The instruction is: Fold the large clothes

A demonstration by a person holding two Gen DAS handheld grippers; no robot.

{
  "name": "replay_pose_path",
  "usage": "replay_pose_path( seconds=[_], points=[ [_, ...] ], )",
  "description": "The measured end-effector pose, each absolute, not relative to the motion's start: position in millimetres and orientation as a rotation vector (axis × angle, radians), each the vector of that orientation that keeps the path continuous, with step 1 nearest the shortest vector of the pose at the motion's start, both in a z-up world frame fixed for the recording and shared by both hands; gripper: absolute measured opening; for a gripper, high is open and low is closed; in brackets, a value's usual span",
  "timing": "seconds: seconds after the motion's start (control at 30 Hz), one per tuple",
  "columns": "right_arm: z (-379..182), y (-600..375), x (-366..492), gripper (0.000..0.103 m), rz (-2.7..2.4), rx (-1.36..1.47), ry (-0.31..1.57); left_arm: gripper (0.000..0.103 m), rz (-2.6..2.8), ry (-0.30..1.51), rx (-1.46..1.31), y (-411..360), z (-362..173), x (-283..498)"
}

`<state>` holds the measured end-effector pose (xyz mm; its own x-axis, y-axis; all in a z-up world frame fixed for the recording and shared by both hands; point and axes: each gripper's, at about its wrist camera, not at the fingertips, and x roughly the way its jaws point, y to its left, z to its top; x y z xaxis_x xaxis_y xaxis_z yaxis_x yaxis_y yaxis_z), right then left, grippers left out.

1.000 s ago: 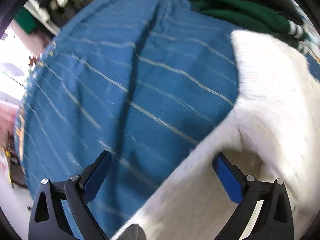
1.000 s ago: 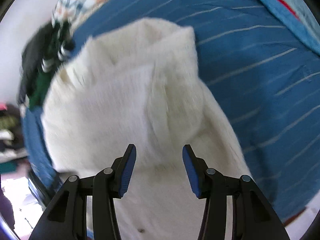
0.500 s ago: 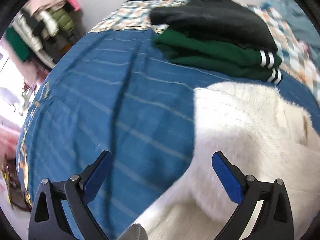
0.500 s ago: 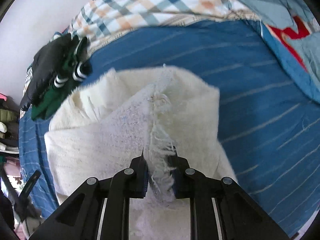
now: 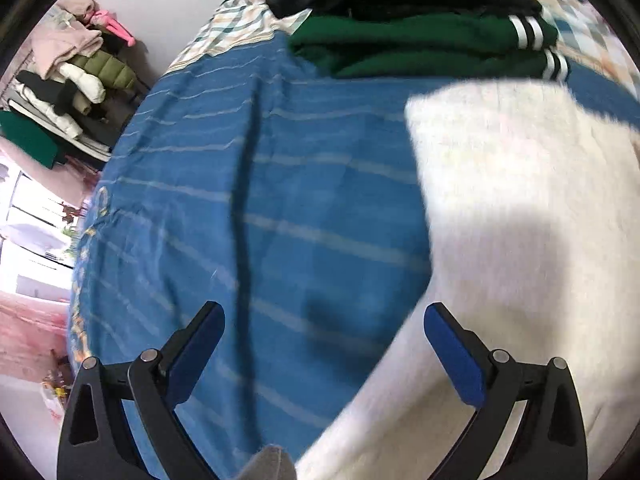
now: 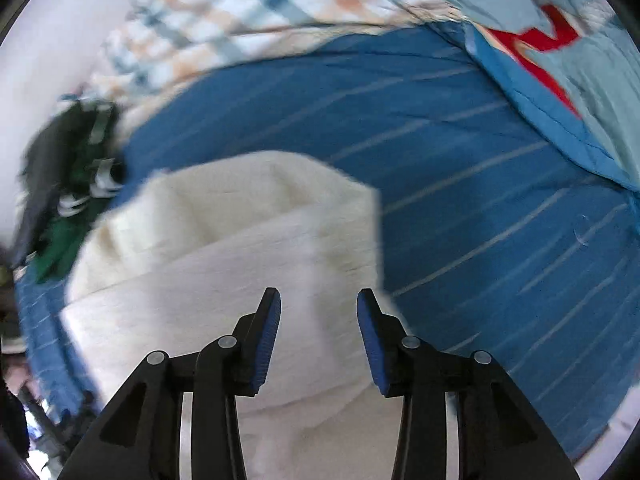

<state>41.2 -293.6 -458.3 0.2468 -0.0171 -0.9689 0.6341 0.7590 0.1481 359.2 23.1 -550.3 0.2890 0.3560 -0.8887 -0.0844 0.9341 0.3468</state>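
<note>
1. Bed (image 5: 280, 200) with blue striped sheet takes up most of both views; plaid cover (image 6: 224, 12) at the far end, teal quilt (image 6: 580, 92) along one side.
2. White garment (image 6: 256, 248) lies on the sheet near the person, thick and fuzzy, already doubled over, with a squarish far edge and a soft ridge where the layers overlap. It looks bulky, likely to spring back if not pressed.
3. Folded pile (image 5: 420, 40), green with white cuff stripes under a black piece, sits just beyond the garment at the bed's far end; looks like finished work.
4. Step, my read: between folds on the white garment, no edge in hand.
5. Right gripper (image 6: 319, 308) hovers over the garment's near part, jaws parted, nothing between them.
6. Left gripper (image 5: 324, 320) hangs over bare sheet beside the garment's left edge, jaws spread wide, holding nothing.
7. Next likely needs each gripper to pinch an edge or corner through all layers, then bring it across for another fold; frames are blurred, so exact edges are hard to pick.
</note>
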Motion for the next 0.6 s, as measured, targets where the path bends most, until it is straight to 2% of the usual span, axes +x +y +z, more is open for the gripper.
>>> replay_pose_path(
  seconds=[0.1, 0.13, 0.17, 0.2, 0.3, 0.43, 0.5, 0.53, 0.6],
  points=[
    [-484.2, -282.7, 47.5, 0.040, -0.376, 0.645, 1.314, 0.103, 0.309, 1.310, 0.295, 21.9, -580.3, 343.5],
    [-500.2, -284.6, 49.9, 0.030, -0.402, 0.636, 1.356, 0.103, 0.307, 1.341, 0.289, 24.0, -594.9, 341.0],
    [-509.1, -285.9, 51.9, 0.014, -0.416, 0.628, 1.375, 0.103, 0.300, 1.336, 0.275, 25.0, -602.7, 339.3],
    [-525.3, -288.8, 56.0, 0.006, -0.456, 0.571, 1.414, 0.103, 0.296, 1.319, 0.264, 24.8, -605.0, 337.6],
    [-543.3, -303.9, 69.7, 0.005, -0.471, 0.564, 1.496, 0.103, 0.290, 1.289, 0.231, 23.5, -607.5, 341.0],
    [-498.1, -320.7, 62.8, 0.010, -0.454, 0.663, 1.480, 0.103, 0.298, 1.264, 0.144, 29.7, -609.5, 343.4],
    [-476.3, -329.4, 46.8, 0.029, -0.482, 0.624, 1.476, 0.103, 0.285, 1.289, 0.114, 34.0, -606.7, 344.1],
    [-470.6, -332.9, 39.4, 0.044, -0.500, 0.582, 1.490, 0.103, 0.283, 1.308, 0.113, 35.6, -604.8, 346.2],
    [-473.1, -339.2, 20.4, 0.048, -0.516, 0.486, 1.552, 0.103, 0.310, 1.320, 0.122, 40.1, -594.7, 345.4]
  ],
)
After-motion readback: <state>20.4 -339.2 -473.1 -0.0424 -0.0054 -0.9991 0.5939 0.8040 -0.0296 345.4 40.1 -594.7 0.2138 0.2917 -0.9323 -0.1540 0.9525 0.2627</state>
